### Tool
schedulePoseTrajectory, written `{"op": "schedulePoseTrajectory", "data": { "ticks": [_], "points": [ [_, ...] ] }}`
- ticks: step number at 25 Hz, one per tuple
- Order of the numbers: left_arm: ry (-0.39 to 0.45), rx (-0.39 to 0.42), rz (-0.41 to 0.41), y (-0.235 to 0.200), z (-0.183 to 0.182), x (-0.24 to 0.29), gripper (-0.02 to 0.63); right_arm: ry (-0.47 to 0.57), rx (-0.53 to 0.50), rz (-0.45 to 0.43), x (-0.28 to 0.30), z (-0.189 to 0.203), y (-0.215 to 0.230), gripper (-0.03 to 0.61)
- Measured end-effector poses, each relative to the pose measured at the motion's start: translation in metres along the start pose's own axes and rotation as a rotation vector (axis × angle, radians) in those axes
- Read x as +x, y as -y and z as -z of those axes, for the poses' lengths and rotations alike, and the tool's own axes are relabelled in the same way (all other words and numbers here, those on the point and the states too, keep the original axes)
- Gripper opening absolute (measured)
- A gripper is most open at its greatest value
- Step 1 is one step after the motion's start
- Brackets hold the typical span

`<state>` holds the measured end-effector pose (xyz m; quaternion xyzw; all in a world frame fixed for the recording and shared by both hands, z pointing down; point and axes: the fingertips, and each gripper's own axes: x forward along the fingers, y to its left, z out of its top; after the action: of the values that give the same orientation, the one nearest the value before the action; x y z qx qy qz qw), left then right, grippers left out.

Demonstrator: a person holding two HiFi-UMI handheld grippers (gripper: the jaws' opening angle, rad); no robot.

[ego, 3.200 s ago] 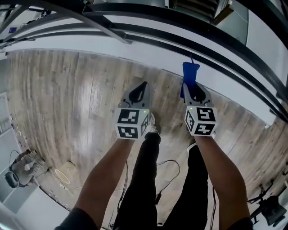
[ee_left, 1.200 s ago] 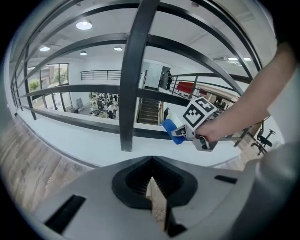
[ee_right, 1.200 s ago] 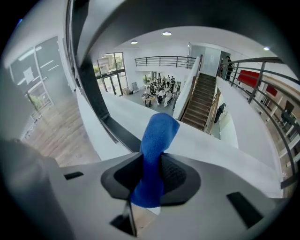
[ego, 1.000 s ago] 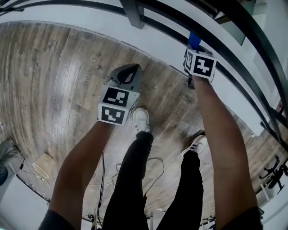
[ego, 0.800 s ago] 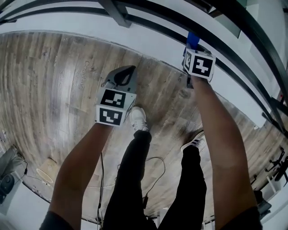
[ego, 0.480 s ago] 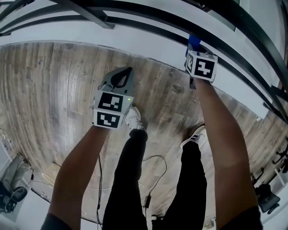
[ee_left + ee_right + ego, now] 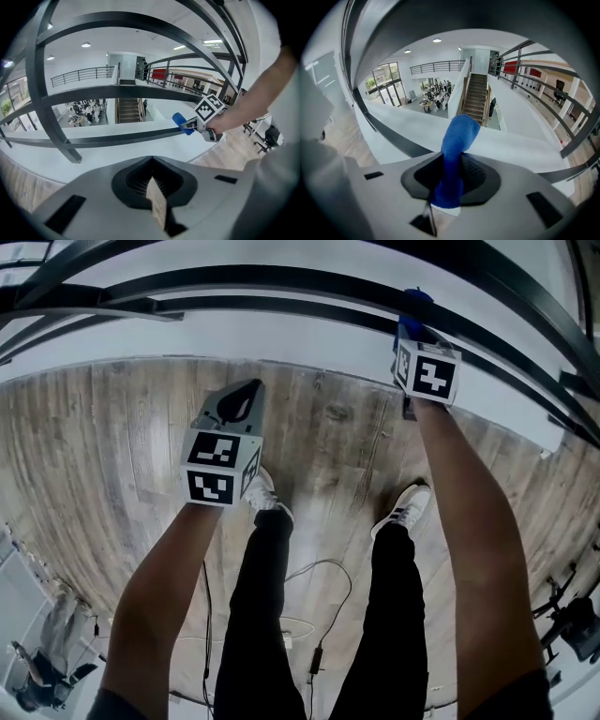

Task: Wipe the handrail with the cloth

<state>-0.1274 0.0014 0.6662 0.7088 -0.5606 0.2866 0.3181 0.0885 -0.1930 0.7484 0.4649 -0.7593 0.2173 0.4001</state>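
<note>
Reaching up and forward, the right gripper (image 7: 410,334) now sits at the dark railing, where about three seconds ago it hung low over the wooden floor (image 7: 112,446) beside the left gripper (image 7: 246,395). Its jaws are clamped on the blue cloth (image 7: 459,136), which stands up out of them as a folded tongue. In the left gripper view the cloth's tip overlaps the lower dark bar of the handrail (image 7: 113,138) and appears to press against it, though the contact itself is too small to confirm. In the right gripper view a broad dark blur fills the top of the picture, probably another bar very close to the camera. The left gripper has stayed low and back, its arm bent, well apart from the rail. Its jaws are closed together with nothing between them. Judging by this, the approach is over and the wiping stroke is at its start or just under way. The long run of bar stretching away to the left looks still to be covered, and the free gripper has no part in it yet. No container of any kind shows in any view. Only the person's legs and shoes and a thin cable (image 7: 319,577) lie on the floor below the arms.
</note>
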Motion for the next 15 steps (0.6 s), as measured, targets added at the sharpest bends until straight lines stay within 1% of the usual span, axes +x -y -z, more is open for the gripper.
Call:
{"op": "schedulePoseTrajectory", "data": {
  "ticks": [4, 8, 9, 12, 13, 15],
  "points": [
    [0.007, 0.009, 0.044, 0.053, -0.020, 0.025, 0.005, 0.007, 0.013, 0.035, -0.012, 0.018, 0.062, 0.104],
    [0.025, -0.075, 0.090, 0.094, -0.038, 0.045, 0.005, 0.036, 0.036, 0.058, -0.019, 0.034, 0.107, 0.104],
    [0.031, -0.071, 0.093, 0.103, -0.042, 0.050, 0.004, 0.047, 0.038, 0.061, -0.021, 0.037, 0.118, 0.104],
    [0.034, 0.029, 0.097, 0.133, -0.051, 0.066, 0.004, 0.073, 0.048, 0.061, -0.026, 0.046, 0.149, 0.104],
    [0.031, 0.048, 0.100, 0.142, -0.053, 0.071, 0.005, 0.075, 0.049, 0.061, -0.028, 0.049, 0.158, 0.104],
    [0.023, 0.037, 0.107, 0.159, -0.057, 0.080, 0.003, 0.075, 0.052, 0.064, -0.032, 0.056, 0.178, 0.104]
  ]
}}
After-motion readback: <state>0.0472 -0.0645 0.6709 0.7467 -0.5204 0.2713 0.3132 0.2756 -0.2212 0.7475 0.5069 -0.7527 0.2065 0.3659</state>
